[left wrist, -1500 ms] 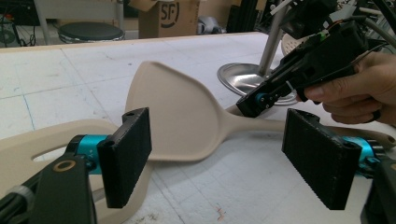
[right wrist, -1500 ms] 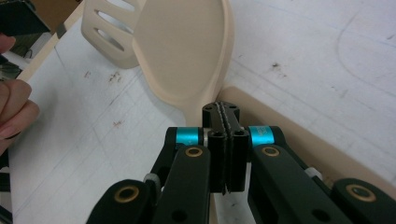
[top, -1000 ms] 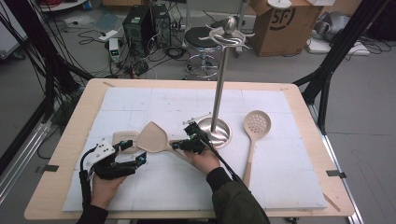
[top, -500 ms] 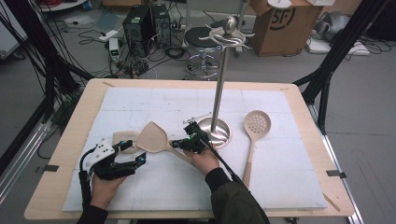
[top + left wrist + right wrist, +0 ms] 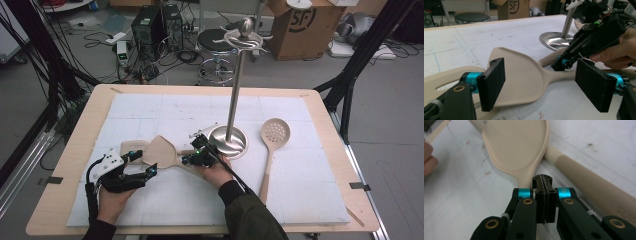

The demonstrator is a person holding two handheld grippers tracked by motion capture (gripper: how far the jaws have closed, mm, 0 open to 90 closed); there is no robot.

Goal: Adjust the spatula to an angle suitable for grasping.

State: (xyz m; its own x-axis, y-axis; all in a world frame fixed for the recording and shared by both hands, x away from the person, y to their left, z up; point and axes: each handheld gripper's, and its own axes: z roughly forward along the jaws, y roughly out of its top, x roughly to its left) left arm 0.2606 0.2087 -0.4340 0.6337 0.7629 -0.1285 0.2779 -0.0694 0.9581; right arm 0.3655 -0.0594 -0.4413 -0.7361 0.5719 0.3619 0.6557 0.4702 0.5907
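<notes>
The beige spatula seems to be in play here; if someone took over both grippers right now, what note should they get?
Right gripper: shut on the beige spatula at its neck, blade lifted off the table.
Left gripper: open, jaws either side of the blade, not touching.
Slotted turner lies under the spatula; skimmer lies right of the utensil stand.
Nothing hangs on the stand yet.

Wooden table under a white mat — steel stand, slotted spoon, beige spatulas on top
</notes>
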